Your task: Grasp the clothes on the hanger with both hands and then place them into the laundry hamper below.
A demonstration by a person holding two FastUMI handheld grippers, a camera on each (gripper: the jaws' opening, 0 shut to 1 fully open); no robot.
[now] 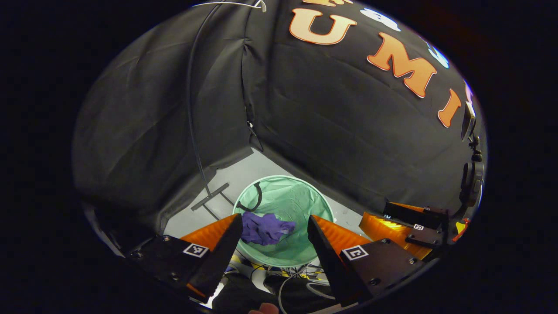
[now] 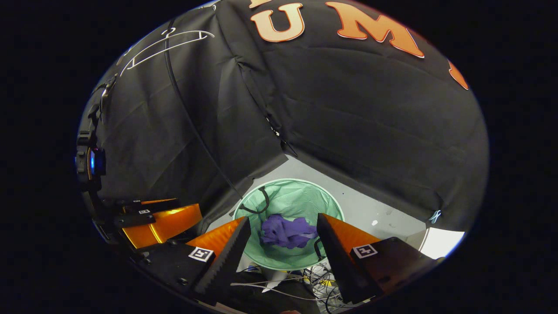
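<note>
Purple garment [image 1: 267, 228] crumpled in heap inside green hamper [image 1: 305, 192].

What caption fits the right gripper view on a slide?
Open right gripper above the green laundry hamper, purple garment lying inside, bare white hanger overhead.

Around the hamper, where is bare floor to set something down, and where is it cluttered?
Bare grey floor lies between the green hamper and the cloth wall, behind and to its right. Inside the hamper, green lining stays free behind the purple garment. Crowded: loose cables tangle on the floor at the hamper's near side, under the open right gripper.
</note>
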